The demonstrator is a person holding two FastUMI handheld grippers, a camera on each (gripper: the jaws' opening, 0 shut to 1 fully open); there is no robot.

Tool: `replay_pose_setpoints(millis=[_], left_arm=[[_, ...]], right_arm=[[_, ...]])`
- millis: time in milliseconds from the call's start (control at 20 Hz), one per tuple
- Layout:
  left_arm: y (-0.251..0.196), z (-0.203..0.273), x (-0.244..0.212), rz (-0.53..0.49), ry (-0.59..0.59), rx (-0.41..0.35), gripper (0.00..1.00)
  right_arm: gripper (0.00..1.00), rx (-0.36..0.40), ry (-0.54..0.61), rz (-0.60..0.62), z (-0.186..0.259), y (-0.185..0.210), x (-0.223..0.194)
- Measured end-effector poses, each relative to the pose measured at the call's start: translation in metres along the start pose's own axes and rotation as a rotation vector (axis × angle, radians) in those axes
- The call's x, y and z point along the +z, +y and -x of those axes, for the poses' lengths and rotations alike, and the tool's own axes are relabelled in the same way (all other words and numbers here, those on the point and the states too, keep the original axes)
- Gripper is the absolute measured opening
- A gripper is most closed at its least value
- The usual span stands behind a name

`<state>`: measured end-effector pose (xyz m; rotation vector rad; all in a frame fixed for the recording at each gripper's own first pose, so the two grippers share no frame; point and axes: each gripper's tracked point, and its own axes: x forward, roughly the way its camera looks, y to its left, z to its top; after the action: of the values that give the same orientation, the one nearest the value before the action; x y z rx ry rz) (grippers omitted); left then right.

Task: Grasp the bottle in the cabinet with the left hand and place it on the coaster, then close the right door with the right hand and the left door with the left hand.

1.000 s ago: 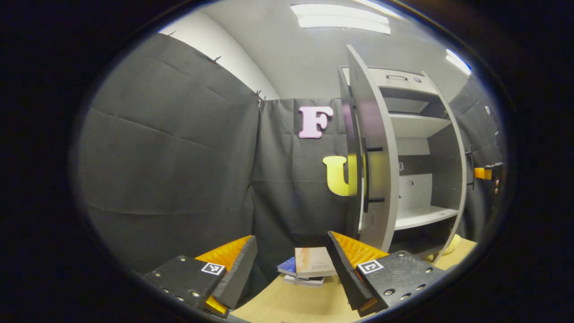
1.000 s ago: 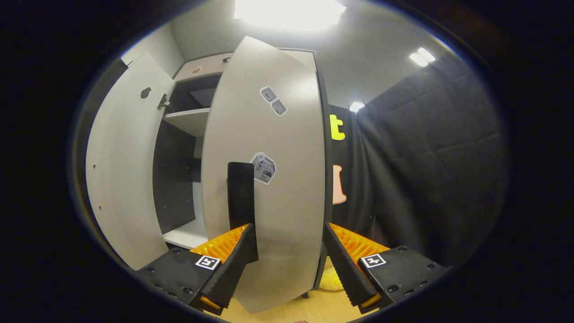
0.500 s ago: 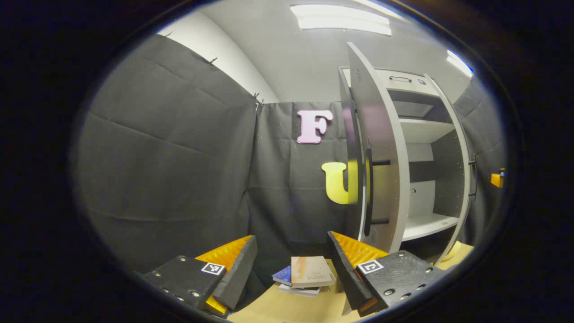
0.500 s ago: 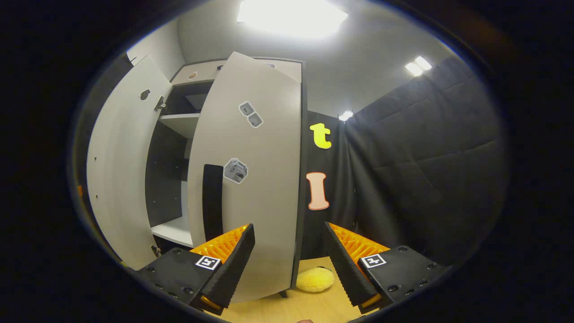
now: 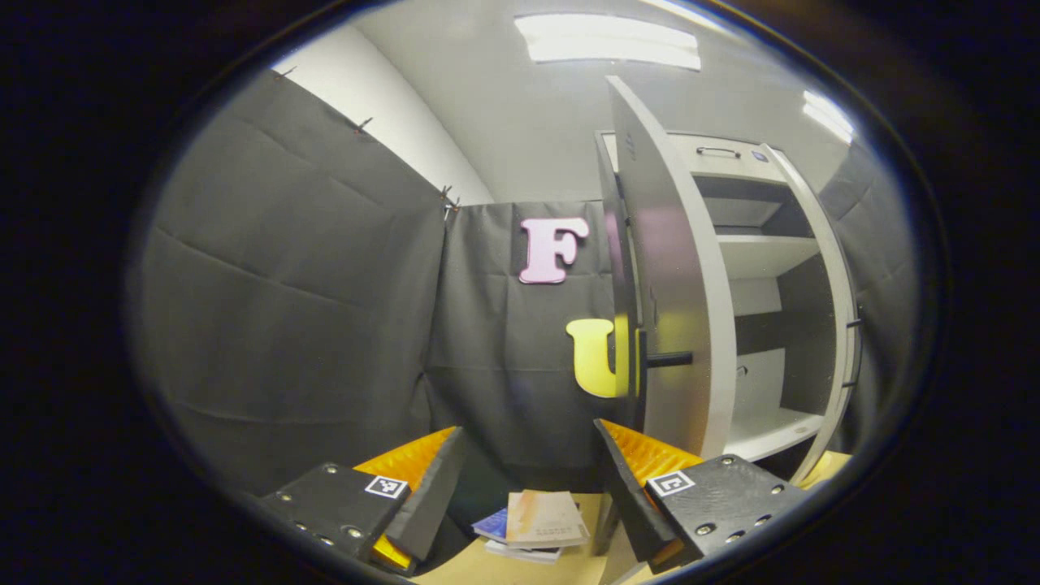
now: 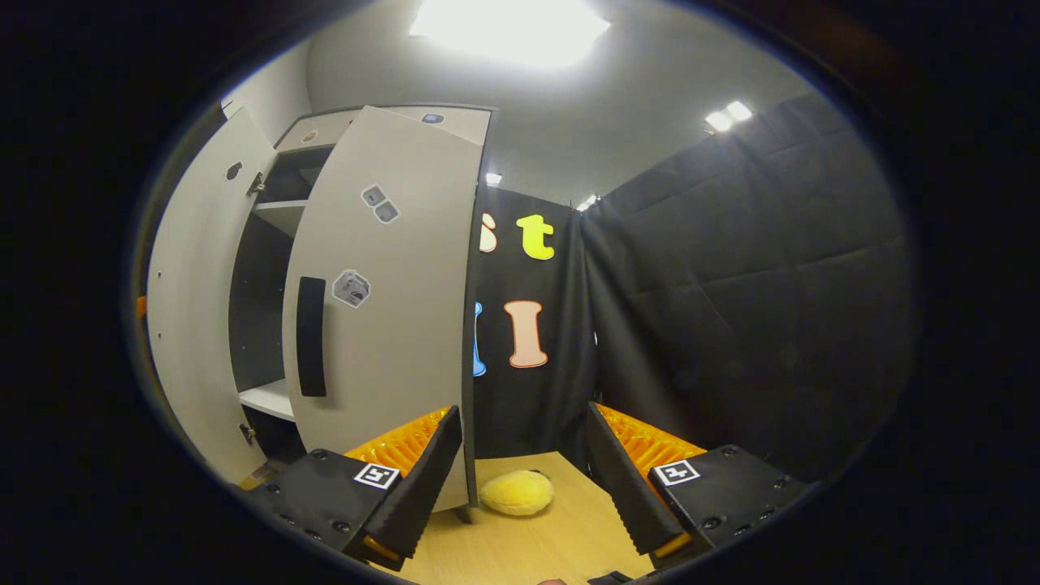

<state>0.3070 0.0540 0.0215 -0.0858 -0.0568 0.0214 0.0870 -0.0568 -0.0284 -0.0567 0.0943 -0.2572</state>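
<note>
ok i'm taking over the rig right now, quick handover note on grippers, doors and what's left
Left gripper: open, empty, facing the left door, which stands wide open.
Right gripper: open, empty, just right of the right door, which is partly swung in but not shut.
Cabinet shelves in sight are bare; bottle and coaster are not in sight, so check that placement.
Left: finish shutting the right door with the right gripper, then the left door with the left.

**Black-draped booth under ceiling lights**

Black cloth (image 6: 756,276) hung in folds around the booth, clipped along its top edge to a white wall (image 5: 382,106). Bright ceiling panels (image 5: 605,36) lit a grey ceiling. A light wooden desk (image 6: 536,544) carried a stack of books (image 5: 536,524) and a yellow cushion (image 6: 516,492).
</note>
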Motion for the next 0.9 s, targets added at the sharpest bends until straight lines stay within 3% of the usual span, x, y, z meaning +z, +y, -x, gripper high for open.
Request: replay_pose_setpoints(millis=[50,100,500,650,900], left_arm=[[-0.001,0.002,0.004,-0.020,-0.005,0.012,0.91],[-0.001,0.001,0.006,-0.036,-0.015,0.013,0.98],[-0.013,0.005,0.010,0.003,0.008,-0.011,0.98],[-0.058,0.019,0.007,0.004,0.004,-0.060,0.98],[-0.086,0.026,0.012,-0.018,-0.014,-0.094,0.97]], right_arm=[[0.97,-0.008,0.003,0.001,0.001,-0.007,-0.001],[0.97,-0.015,0.004,0.001,0.002,-0.014,-0.002],[0.97,0.004,0.011,-0.005,0.001,-0.033,-0.008],[0.97,0.014,0.017,0.007,0.004,-0.037,-0.011],[0.98,0.022,0.026,0.022,0.012,-0.044,-0.015]])
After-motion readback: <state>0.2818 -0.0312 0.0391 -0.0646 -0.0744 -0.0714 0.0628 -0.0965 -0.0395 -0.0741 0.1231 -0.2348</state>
